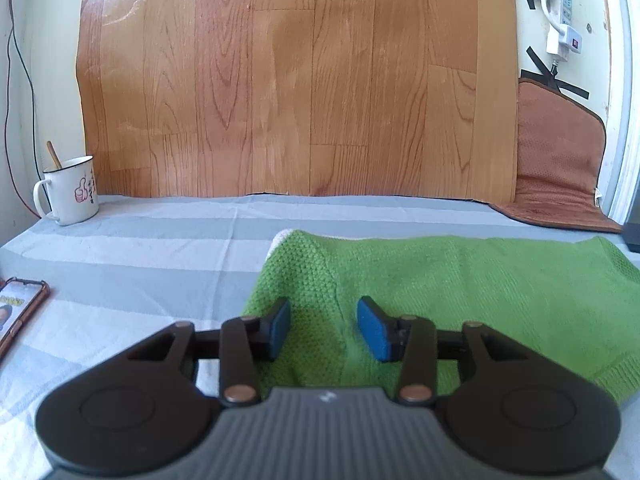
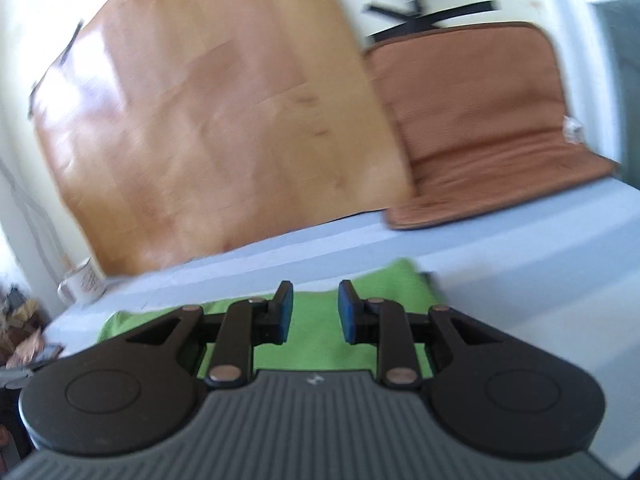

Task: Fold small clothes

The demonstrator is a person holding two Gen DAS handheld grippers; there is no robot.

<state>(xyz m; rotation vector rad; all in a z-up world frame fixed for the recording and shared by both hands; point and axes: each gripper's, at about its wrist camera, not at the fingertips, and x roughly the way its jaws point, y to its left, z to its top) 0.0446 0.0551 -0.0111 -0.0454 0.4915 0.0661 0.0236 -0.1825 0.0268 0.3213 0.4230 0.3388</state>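
Both claws stand part open, holding nothing: left gripper (image 1: 324, 326) and right gripper (image 2: 314, 312) over the green knit garment (image 1: 460, 280) on the striped bed cover (image 1: 140, 256)

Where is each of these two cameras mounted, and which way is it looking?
Left wrist view: sits on the left claw, looking forward over the green knit garment toward the wood-pattern board; only its own blue-padded fingers show.
Right wrist view: sits on the right claw, tilted and blurred, looking over the same garment toward the brown cushion; only its own fingers show.
Shared: garment, board, cushion, white mug, striped cloth.
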